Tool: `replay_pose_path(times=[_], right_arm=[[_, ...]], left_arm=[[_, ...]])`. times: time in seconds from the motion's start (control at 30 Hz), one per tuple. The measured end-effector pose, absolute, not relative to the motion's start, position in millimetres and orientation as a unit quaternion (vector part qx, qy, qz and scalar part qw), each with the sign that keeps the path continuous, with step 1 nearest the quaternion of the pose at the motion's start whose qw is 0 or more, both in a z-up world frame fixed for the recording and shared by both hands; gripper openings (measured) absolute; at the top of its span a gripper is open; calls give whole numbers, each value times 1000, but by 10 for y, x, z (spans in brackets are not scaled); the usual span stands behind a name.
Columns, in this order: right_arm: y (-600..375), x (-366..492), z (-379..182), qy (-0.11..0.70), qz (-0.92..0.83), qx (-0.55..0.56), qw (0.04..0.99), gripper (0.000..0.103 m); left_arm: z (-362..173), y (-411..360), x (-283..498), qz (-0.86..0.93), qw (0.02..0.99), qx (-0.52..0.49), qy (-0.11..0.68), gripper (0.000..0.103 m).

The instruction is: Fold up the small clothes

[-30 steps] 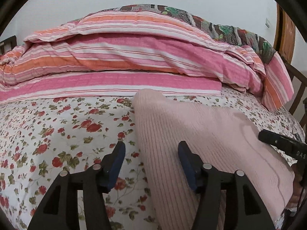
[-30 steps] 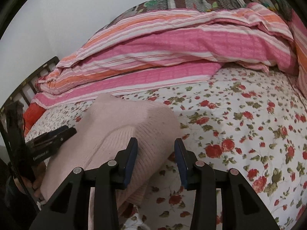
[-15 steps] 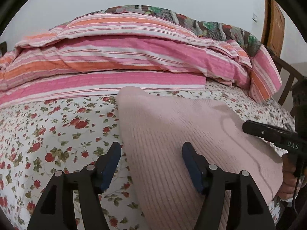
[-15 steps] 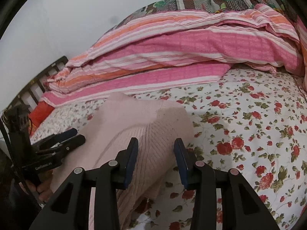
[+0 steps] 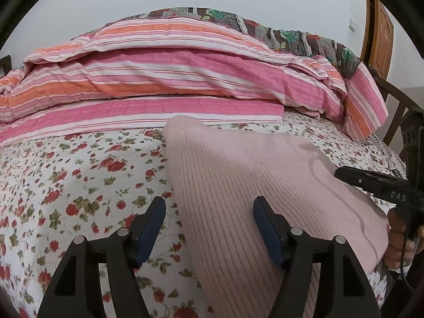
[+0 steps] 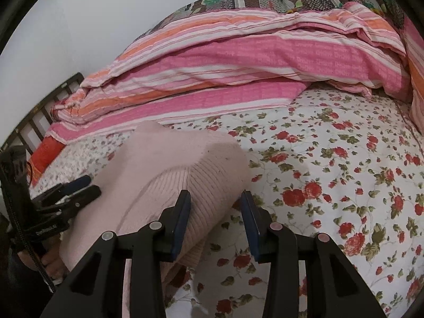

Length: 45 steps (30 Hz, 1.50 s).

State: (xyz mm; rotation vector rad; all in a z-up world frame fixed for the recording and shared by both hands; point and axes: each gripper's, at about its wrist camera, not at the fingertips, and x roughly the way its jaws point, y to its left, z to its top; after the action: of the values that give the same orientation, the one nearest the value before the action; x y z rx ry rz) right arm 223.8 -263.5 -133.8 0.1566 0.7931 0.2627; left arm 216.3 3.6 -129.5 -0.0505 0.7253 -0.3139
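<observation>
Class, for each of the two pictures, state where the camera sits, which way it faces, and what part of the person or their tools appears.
Left wrist: on the left gripper, facing the striped quilt; its open fingers straddle the pink knit garment's left edge; right hand visible.
Right wrist: on the right gripper, facing the floral sheet; open fingers at the garment's right edge.
Shared: garment, quilt, sheet.

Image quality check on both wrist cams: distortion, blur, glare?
Left wrist: heavy fisheye bowing, black vignette in the corners; soft even light, no glare; sweater ribbing sharp, left gripper open. Right wrist: same barrel warp, bed edge curves; faint shadow patch on the sweater; right gripper open, crisp; sheet flowers clear, no motion blur.
</observation>
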Motion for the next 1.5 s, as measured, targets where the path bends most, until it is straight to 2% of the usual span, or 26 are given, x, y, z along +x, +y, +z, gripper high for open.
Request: replay_pose_path(times=[0.23, 0.67, 0.87, 0.9, 0.93, 0.97, 1.13, 1.23, 1.37, 1.43, 1.5], right_arm=[[-2601, 2115, -1283, 374, 129, 53, 917, 39], [-2666, 1780, -1293, 380, 193, 110, 898, 40], [-2496, 1584, -1303, 377, 218, 103, 894, 40], [-2459, 1576, -1315, 378, 218, 99, 894, 38], [-2410, 1565, -1333, 378, 213, 91, 897, 22], [-2395, 1557, -1336, 376, 210, 86, 898, 10], [-2496, 1437, -1229, 334, 202, 83, 917, 5], [-2474, 1535, -1406, 378, 173, 78, 906, 5], [-2420, 1550, -1515, 392, 153, 60, 905, 11], [-2439, 1518, -1422, 375, 154, 57, 912, 33], [-2491, 1500, -1327, 349, 155, 66, 922, 41]], left_arm=[[-1264, 40, 1985, -162, 921, -39, 352, 67], [-1374, -12, 1580, -167, 918, -38, 358, 68], [-1393, 39, 1540, -154, 918, -60, 361, 70], [-1394, 33, 1543, -153, 918, -59, 361, 70], [-1393, 22, 1541, -151, 919, -56, 360, 70], [-1391, 12, 1541, -150, 920, -52, 359, 70], [-1364, 24, 1519, -151, 922, -51, 352, 70], [-1345, 58, 1508, -150, 924, -53, 348, 71], [-1323, 80, 1507, -140, 927, -50, 345, 71], [-1320, 72, 1506, -132, 928, -44, 345, 71], [-1333, 70, 1508, -129, 928, -42, 347, 72]])
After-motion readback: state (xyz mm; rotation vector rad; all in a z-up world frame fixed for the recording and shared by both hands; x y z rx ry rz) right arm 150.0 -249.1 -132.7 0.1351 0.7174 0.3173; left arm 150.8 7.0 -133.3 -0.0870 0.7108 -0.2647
